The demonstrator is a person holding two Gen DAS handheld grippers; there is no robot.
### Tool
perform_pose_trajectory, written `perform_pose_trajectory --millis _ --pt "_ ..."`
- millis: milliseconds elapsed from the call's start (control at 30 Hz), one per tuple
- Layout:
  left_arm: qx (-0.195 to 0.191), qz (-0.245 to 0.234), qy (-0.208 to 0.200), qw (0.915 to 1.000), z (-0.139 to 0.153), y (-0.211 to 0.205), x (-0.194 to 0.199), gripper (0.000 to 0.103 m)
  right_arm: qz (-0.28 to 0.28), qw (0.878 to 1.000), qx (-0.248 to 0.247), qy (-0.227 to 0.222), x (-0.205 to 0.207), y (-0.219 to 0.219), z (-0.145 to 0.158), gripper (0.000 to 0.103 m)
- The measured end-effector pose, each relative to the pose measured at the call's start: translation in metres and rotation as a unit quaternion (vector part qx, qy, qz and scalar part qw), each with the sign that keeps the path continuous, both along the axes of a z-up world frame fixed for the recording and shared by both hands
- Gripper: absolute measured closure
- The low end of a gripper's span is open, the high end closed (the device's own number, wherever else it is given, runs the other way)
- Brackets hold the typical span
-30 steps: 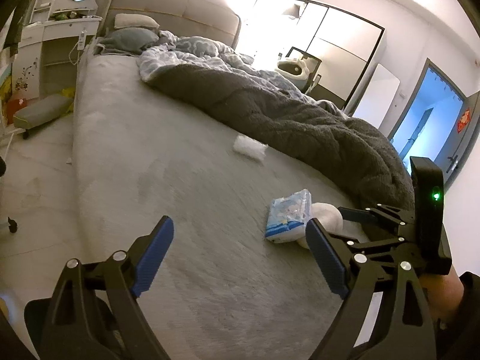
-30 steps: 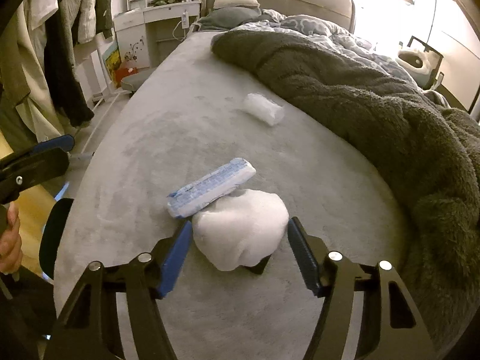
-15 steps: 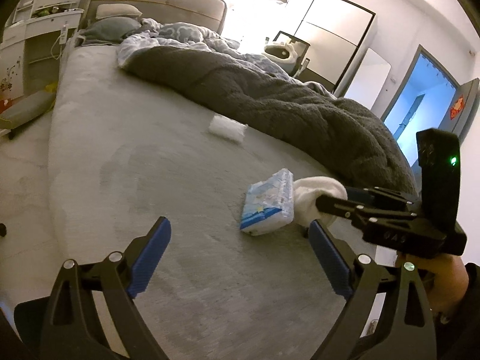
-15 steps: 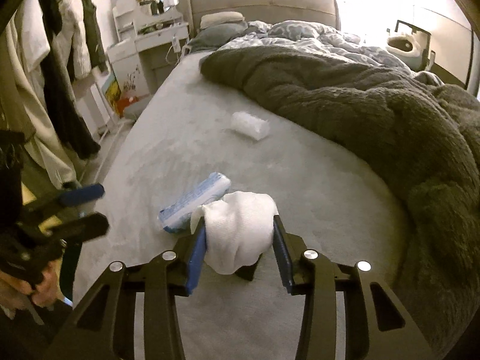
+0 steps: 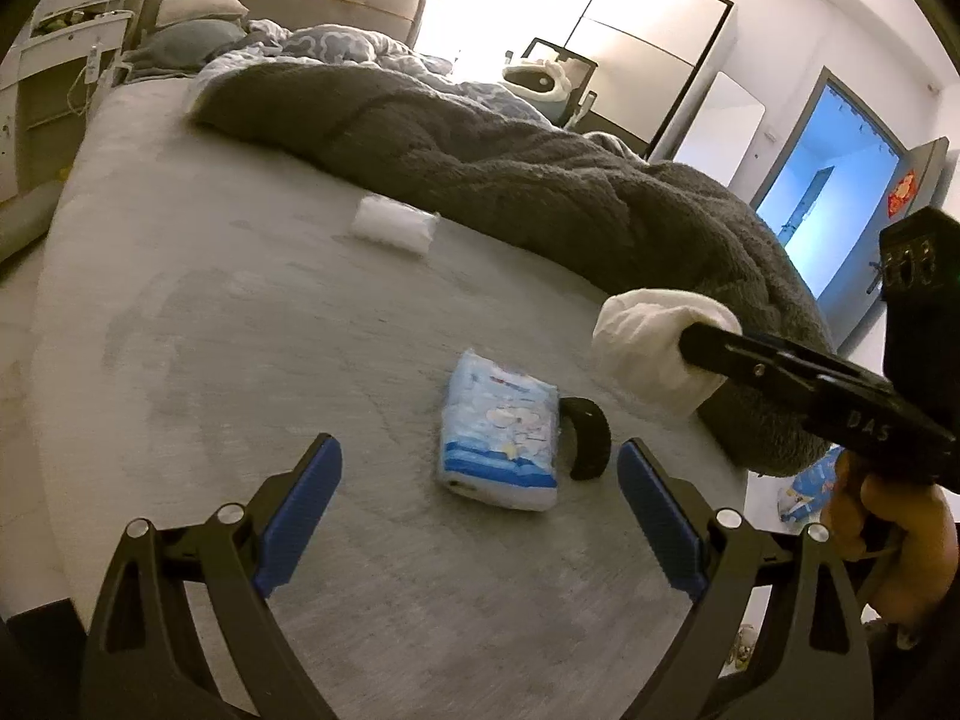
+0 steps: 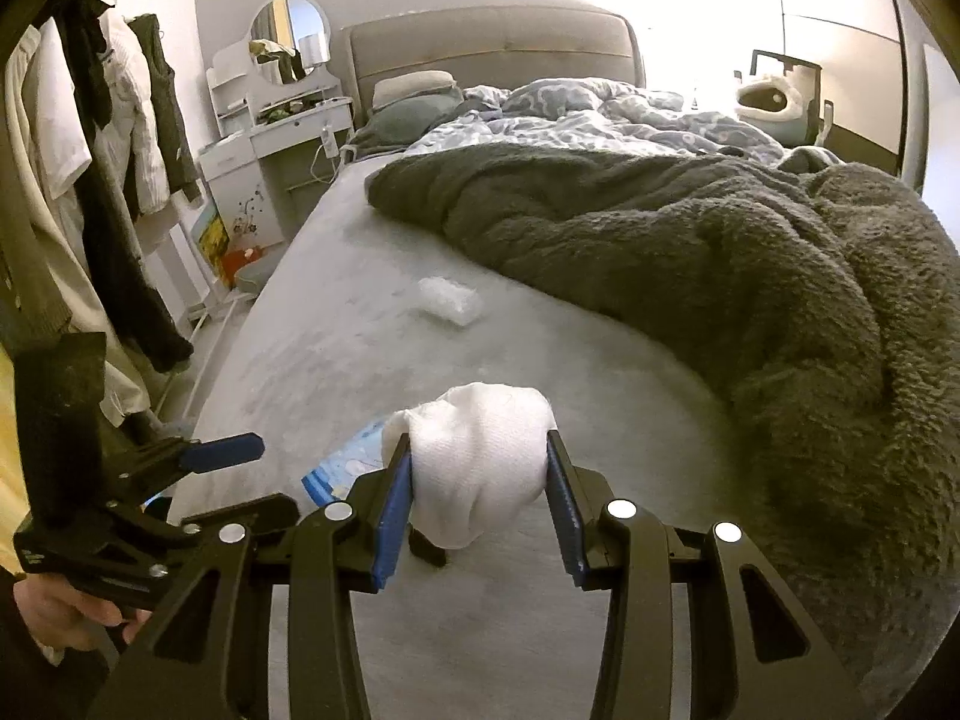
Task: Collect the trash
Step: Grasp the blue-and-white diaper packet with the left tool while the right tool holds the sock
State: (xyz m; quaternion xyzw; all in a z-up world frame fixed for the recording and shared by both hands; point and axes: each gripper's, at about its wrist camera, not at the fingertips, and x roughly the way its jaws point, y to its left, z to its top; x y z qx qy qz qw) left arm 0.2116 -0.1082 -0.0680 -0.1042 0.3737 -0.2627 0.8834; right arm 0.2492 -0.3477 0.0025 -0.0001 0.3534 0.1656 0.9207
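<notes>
Left-wrist view alone shows black band (image 5: 587, 444) beside tissue pack (image 5: 501, 441).

The bed (image 5: 198, 324) has a wide bare stretch of grey sheet along its left edge, running from the foot end up toward the pillows (image 6: 414, 102), open to any approach. The dark fleece blanket (image 5: 540, 180) heaps over the whole right side and walls off that flank. On the open sheet, a clear plastic wrapper (image 5: 393, 227) lies near the blanket's edge, well up the bed. Near the foot edge, a blue tissue pack (image 5: 501, 432) and a black curved band (image 5: 588, 438) just beside it sit between the left gripper (image 5: 480, 507)'s spread fingers.
</notes>
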Motion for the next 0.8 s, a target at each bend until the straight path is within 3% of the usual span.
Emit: perform_pose_trajectory --millis 333,633,800 --pt "0.089 -0.008 0.016 0.9959 -0.026 -0.04 0.013 0.018 0.003 1.0 -0.005 0.002 -0.005 -0.012 -0.004 0.061" --pt "0.128 0.0 0.007 0.9918 -0.03 -0.05 0.02 0.028 0.01 1.0 -0.003 0.013 -0.009 -0.021 -0.008 0.061" --pt "0.121 0.009 0.002 0.9927 -0.026 -0.047 0.018 0.047 0.015 1.0 0.009 0.02 -0.011 -0.018 -0.005 0.061"
